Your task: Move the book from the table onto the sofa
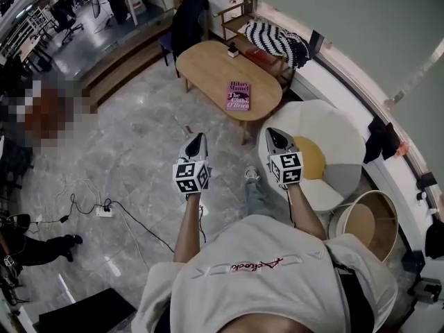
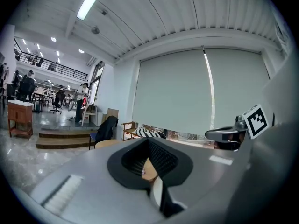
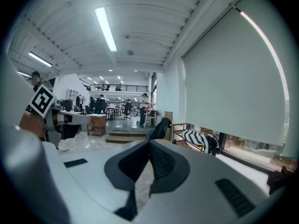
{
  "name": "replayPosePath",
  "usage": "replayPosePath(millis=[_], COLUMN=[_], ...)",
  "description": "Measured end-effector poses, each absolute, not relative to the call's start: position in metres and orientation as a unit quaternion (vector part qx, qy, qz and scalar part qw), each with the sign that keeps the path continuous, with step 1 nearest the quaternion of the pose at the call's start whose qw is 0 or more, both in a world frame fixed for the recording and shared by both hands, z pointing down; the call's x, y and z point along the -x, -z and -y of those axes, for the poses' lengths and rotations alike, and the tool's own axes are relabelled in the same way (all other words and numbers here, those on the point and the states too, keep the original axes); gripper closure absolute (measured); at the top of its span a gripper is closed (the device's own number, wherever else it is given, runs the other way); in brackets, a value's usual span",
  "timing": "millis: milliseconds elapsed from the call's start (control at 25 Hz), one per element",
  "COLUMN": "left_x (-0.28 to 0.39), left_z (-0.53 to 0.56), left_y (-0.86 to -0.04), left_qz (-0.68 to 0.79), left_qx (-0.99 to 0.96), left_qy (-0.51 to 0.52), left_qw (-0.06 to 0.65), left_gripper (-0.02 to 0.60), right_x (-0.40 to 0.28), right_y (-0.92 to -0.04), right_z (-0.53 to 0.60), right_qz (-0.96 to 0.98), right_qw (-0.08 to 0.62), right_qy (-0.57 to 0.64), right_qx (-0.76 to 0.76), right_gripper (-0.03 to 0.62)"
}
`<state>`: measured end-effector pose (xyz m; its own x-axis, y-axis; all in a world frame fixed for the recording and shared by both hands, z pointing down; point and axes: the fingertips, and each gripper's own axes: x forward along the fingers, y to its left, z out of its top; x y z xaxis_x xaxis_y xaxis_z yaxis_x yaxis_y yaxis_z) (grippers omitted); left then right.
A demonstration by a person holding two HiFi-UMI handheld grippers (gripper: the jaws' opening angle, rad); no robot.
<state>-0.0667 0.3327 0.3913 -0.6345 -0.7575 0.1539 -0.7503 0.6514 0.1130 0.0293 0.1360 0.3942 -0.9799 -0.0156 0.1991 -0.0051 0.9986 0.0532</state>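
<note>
Left claw (image 1: 200,138), right claw (image 1: 272,132) silver; T-shirt (image 1: 270,283) perhaps grey.

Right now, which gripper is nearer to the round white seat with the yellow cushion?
Right. In the head view the right gripper hangs at the left edge of the round white seat. The left gripper is farther left, over the marble floor.

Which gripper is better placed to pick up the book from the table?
Right, probably. The left gripper and the right gripper are both shut and about equally far from the book, but the white seat with the yellow cushion lies beside the right one.
</note>
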Motion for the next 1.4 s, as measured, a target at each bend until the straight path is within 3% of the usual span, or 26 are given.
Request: replayPosePath(millis=[1400], left_x=[0.287], left_z=[-0.158], left_y=[-0.387], left_qz=[0.896], left_qx=[-0.429], left_qy=[0.006], left_qw=[0.11], left_gripper=[0.572], right_x=[0.194], right_y=[-0.395], right_z=[0.026], right_qz=[0.994], right_qw=[0.109], right_qy=[0.01], right_qx=[-0.007], right_gripper=[0.586])
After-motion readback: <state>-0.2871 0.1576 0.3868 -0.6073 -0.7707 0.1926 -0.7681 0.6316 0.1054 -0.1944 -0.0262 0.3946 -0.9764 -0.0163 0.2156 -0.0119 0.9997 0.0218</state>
